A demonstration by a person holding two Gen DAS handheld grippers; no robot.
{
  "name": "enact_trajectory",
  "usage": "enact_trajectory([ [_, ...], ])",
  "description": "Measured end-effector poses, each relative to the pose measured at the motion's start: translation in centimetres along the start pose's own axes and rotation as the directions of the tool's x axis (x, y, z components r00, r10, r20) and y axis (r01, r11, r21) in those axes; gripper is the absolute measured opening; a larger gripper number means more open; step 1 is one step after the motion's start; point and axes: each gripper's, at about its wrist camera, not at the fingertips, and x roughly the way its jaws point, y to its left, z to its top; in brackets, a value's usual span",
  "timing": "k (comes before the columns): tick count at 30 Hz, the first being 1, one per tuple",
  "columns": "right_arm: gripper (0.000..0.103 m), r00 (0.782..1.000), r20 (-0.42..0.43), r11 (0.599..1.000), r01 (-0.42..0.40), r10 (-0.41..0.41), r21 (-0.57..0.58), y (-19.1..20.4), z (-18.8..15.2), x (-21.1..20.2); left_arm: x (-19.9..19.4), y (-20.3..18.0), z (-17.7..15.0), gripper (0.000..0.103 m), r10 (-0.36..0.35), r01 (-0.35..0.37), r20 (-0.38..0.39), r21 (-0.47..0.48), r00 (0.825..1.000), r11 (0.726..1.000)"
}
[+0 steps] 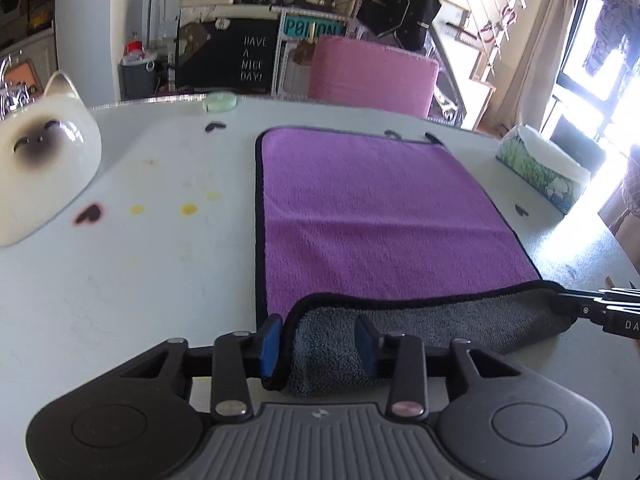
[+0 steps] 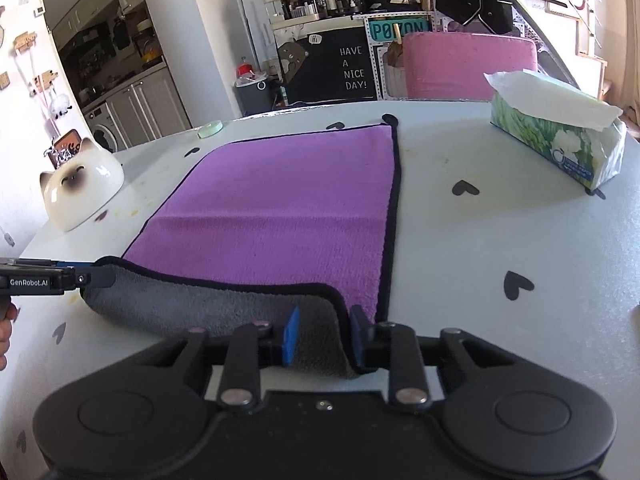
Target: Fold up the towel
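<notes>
A purple microfibre towel (image 1: 380, 208) with a grey underside and black piped edging lay flat on the pale grey, heart-patterned tabletop (image 1: 140, 280), its near edge rolled up and back so the grey side faced up. The left tongs (image 1: 320, 346) stood spread around the near-left corner of that lifted hem, the blue pads (image 1: 269, 346) either side of the cloth without visibly squeezing it. The right tongs (image 2: 326, 338) stood likewise spread around the near-right corner, the black edging running between the pads (image 2: 291, 336). Seen from the opposite wrist, each tool's tip sat at its end of the raised hem. A white ceramic cat-face bowl (image 1: 44, 160) sat upside down well left of the towel, a green floral tissue box (image 2: 560, 144) to its right, and a small pale green round lid (image 1: 219, 101) near the far rim.
</notes>
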Motion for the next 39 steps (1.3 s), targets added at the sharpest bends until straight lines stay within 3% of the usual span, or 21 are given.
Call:
enact_trajectory([
  [10,0.004,0.999,-0.018,0.999,0.045,-0.046,-0.030,0.5,-0.3,0.4,0.5,0.1,-0.2,0.006,0.032,-0.032,-0.038,-0.006,0.999,0.999],
  [19,0.004,0.995,-0.013,0.995,0.096,-0.096,-0.029,0.6,0.6,0.3,-0.3,0.5,0.9,0.005,0.016,-0.017,-0.027,-0.016,0.999,1.000],
  [39,0.004,0.996,0.034,0.996,0.087,-0.088,0.021,-0.5,5.8,1.2,1.2,1.0,6.7,0.005,0.026,-0.026,-0.003,-0.005,1.000,1.000],
])
